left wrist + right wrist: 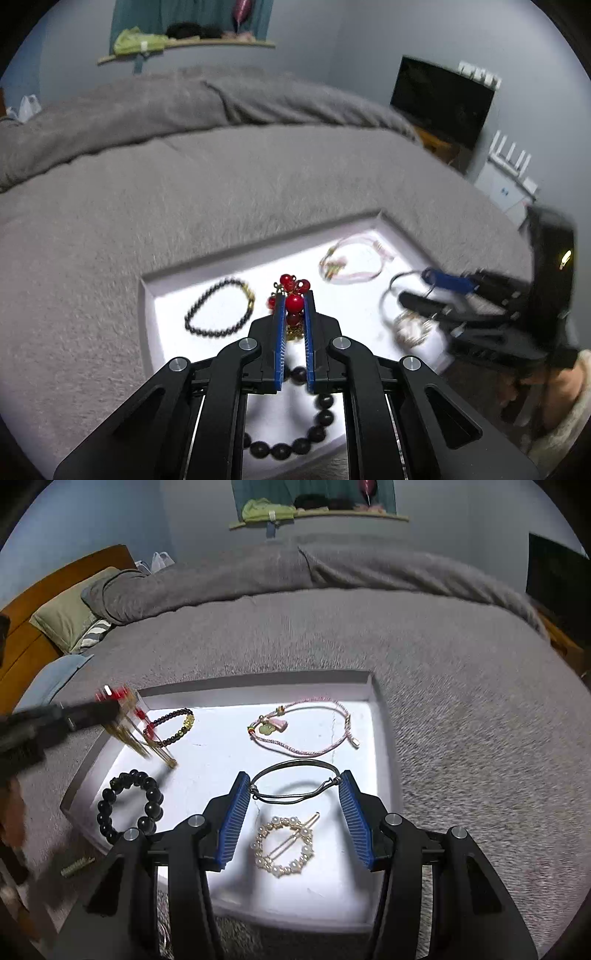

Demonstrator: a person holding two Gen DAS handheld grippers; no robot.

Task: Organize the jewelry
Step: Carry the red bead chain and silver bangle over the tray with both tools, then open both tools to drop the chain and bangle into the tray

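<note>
The red bead piece [294, 301], with gold tassels hanging below it, is clamped between the pads of the left gripper [294, 295], jaws nearly together. It is held above the left part of the white tray [373, 686]; the tassels [129, 734] hang blurred over the tray's left edge in the right wrist view.

The wire bangle [295, 782] sits between the blue pads of the right gripper [295, 794], jaws set apart at its width. Its left clasp end meets the left pad and its right end meets the right pad; the bangle appears gripped across its span. Whether it is lifted clear of the tray floor cannot be told.

Lying on the tray floor:
- Pearl ring clip [284, 845], just nearer the camera than the bangle, between the right gripper's fingers but apart from them.
- Pink cord bracelet [306, 731] with small charms, in the far right part.
- Small dark bead bracelet [173, 727] with gold beads, in the far left part, near the tassels.
- Large black bead bracelet [129, 805], in the near left part.

The tray rests on a grey blanket [443, 646] spread over a bed. A small ribbed metal piece [77, 866] lies on the blanket just outside the tray's near left corner. A pillow [62, 620] and a wooden headboard [55, 587] lie to the far left; a dark screen [443, 99] stands to the far right.
</note>
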